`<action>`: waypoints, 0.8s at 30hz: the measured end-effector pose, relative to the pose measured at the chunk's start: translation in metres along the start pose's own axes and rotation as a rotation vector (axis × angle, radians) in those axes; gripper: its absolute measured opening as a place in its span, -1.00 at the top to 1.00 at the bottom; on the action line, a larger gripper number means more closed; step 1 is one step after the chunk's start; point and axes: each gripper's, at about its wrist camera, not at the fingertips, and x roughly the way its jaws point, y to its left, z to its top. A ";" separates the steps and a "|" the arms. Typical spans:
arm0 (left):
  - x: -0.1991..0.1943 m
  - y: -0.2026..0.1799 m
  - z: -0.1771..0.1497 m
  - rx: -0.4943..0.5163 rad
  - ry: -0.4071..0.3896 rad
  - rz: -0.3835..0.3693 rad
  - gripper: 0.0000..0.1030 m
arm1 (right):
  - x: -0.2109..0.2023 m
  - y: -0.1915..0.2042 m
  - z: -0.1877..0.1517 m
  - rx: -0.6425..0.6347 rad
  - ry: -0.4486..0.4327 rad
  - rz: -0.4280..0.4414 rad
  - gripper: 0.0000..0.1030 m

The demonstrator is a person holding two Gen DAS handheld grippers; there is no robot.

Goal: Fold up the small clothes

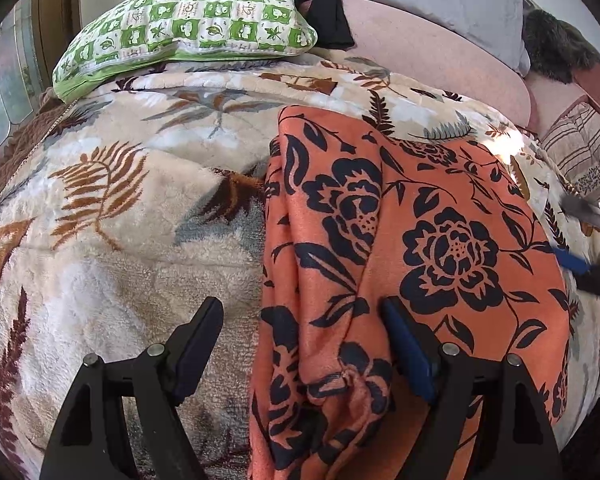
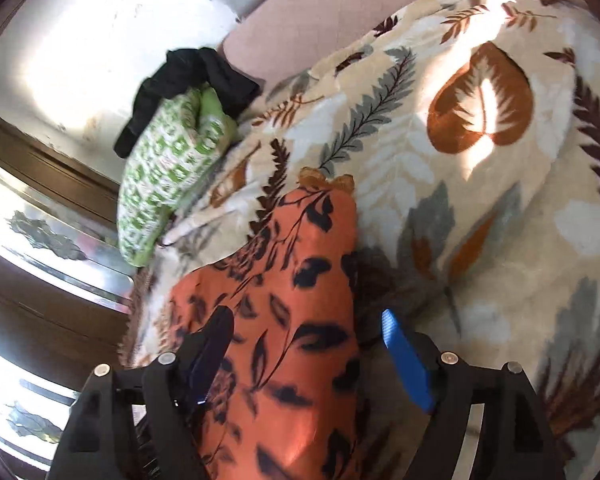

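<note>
the orange floral garment lies on the leaf-print blanket of the bed, its long axis running from 6 o'clock up to 12 in the left wrist view. the left gripper hangs over its near left edge with jaws wide apart and nothing pinched, so i judge it the nearer hand for the next fold. the right gripper also has its jaws apart, the cloth stretching towards 12 o'clock between them, unclamped.
</note>
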 end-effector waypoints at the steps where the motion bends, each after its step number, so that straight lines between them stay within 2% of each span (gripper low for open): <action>1: 0.000 0.000 0.000 -0.004 0.001 -0.001 -0.61 | -0.005 -0.005 -0.012 0.025 0.018 0.019 -0.54; 4: -0.001 0.001 0.000 -0.013 0.004 -0.003 -0.61 | 0.009 0.000 -0.036 0.038 0.096 0.004 -0.53; 5: -0.001 0.001 0.000 -0.013 0.003 -0.001 -0.61 | 0.018 0.001 -0.043 0.025 0.133 -0.008 -0.32; 6: -0.002 0.001 -0.001 -0.012 0.002 0.000 -0.61 | 0.023 0.007 -0.047 -0.015 0.147 -0.060 -0.01; 8: -0.002 0.001 -0.002 -0.013 -0.002 0.001 -0.61 | 0.019 0.023 -0.048 -0.083 0.133 -0.111 0.17; 10: -0.002 0.002 -0.002 -0.019 -0.002 -0.002 -0.61 | 0.009 0.038 -0.048 -0.128 0.101 -0.150 0.20; 11: -0.001 0.002 -0.002 -0.020 0.000 0.001 -0.61 | 0.009 0.045 -0.050 -0.168 0.094 -0.198 0.20; 13: -0.002 0.001 -0.002 -0.021 -0.003 0.003 -0.61 | 0.017 0.041 -0.055 -0.150 0.124 -0.244 0.01; 14: -0.002 0.001 -0.003 -0.020 -0.005 0.005 -0.61 | 0.016 0.037 -0.057 -0.108 0.124 -0.227 -0.20; 17: -0.003 0.002 -0.004 -0.023 -0.010 0.002 -0.61 | -0.002 0.034 -0.067 -0.037 0.063 -0.161 -0.45; 21: -0.004 0.003 -0.005 -0.030 -0.010 -0.004 -0.61 | -0.004 0.024 -0.079 0.008 0.083 -0.150 -0.50; 24: -0.004 0.003 -0.006 -0.026 -0.012 0.000 -0.61 | 0.004 0.017 -0.085 0.042 0.136 -0.096 -0.51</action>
